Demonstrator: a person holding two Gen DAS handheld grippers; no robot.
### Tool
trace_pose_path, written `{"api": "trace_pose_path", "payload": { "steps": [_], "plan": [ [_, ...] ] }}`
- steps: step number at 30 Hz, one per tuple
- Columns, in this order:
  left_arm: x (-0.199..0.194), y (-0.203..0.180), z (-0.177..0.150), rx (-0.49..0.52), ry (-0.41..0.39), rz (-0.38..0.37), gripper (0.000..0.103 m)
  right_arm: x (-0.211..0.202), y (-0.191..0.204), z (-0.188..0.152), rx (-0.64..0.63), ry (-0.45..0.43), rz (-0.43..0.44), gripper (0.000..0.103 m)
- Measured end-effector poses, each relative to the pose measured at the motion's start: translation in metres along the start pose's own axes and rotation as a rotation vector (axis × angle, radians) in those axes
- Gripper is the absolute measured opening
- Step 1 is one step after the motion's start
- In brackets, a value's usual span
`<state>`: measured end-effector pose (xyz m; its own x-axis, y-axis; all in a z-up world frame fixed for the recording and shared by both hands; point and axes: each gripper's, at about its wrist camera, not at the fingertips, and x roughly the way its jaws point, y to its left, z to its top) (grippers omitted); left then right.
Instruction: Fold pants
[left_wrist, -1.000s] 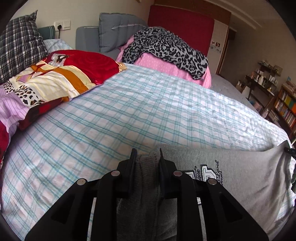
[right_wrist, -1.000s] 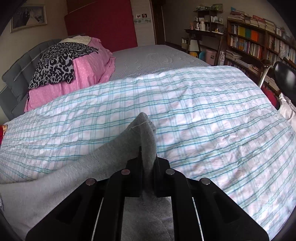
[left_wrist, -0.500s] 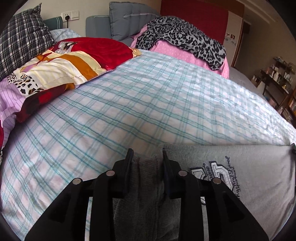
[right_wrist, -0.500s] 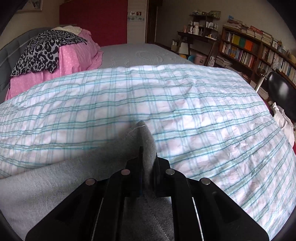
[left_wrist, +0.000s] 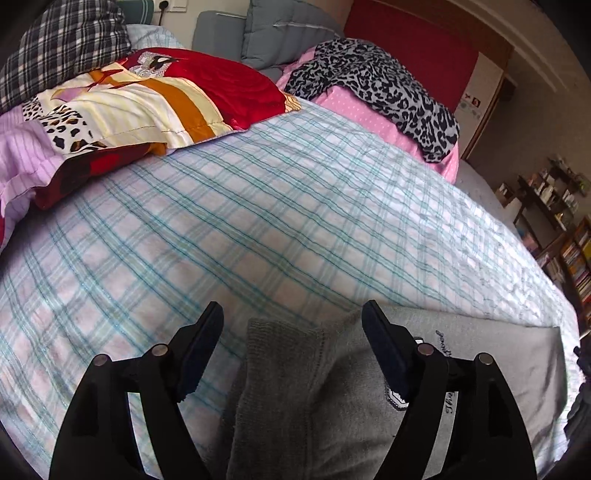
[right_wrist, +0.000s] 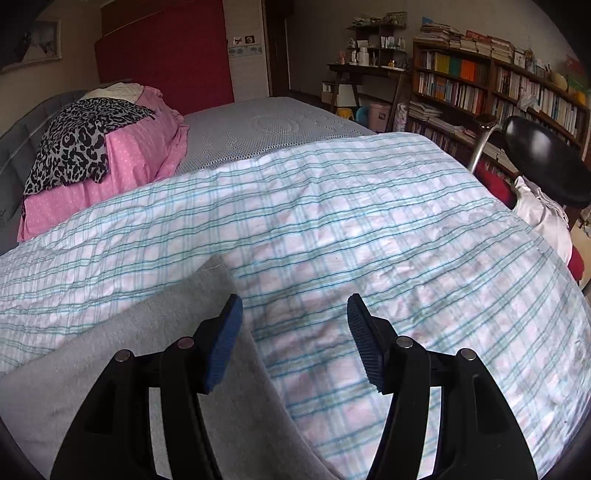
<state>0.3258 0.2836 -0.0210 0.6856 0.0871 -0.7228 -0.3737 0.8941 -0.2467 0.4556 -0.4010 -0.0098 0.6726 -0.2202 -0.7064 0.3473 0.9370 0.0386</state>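
Observation:
The grey pants (left_wrist: 332, 373) lie flat on the plaid bedsheet (left_wrist: 277, 221), with a ribbed waistband end near me and a printed logo to the right. My left gripper (left_wrist: 291, 321) is open, its jaws wide apart over the waistband end, holding nothing. In the right wrist view the other end of the pants (right_wrist: 155, 354) lies at the lower left on the sheet (right_wrist: 369, 229). My right gripper (right_wrist: 293, 310) is open and empty, its left finger over the pants' edge.
A red and yellow quilt (left_wrist: 147, 96) and a plaid pillow (left_wrist: 62, 48) lie at the left. A pink pile with leopard cloth (left_wrist: 376, 85) sits at the far side. A bookshelf (right_wrist: 498, 92) and a black chair (right_wrist: 543, 166) stand right of the bed.
Both grippers have opened and let go of the pants. The pants ends have dropped flat onto the sheet.

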Motion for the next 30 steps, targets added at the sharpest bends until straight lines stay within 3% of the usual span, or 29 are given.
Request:
{"api": "trace_pose_path", "payload": {
  "steps": [4,10,13,18,22,27,30],
  "plan": [
    [-0.037,-0.004,-0.011,0.048,-0.029,-0.011,0.079,-0.066,-0.016,-0.027,-0.066,-0.013,0.053,0.071],
    [-0.086,-0.025,-0.062,0.207,-0.004,-0.047,0.083,-0.152,-0.010,-0.112,-0.228,0.010,0.146,0.071],
    [-0.106,-0.045,-0.093,0.307,0.018,-0.094,0.083,-0.180,-0.009,-0.157,-0.251,0.022,0.146,0.071],
    [-0.129,-0.101,-0.140,0.545,0.023,-0.174,0.083,-0.202,-0.020,-0.210,-0.255,0.027,0.090,0.071],
    [-0.127,-0.144,-0.167,0.717,0.010,-0.160,0.083,-0.206,-0.029,-0.233,-0.218,0.050,0.109,0.071],
    [-0.096,-0.175,-0.184,0.792,0.095,-0.155,0.083,-0.205,-0.028,-0.245,-0.221,0.049,0.134,0.071],
    [-0.074,-0.188,-0.193,0.822,0.122,-0.087,0.083,-0.200,-0.026,-0.250,-0.232,0.061,0.129,0.071]
  ]
}}
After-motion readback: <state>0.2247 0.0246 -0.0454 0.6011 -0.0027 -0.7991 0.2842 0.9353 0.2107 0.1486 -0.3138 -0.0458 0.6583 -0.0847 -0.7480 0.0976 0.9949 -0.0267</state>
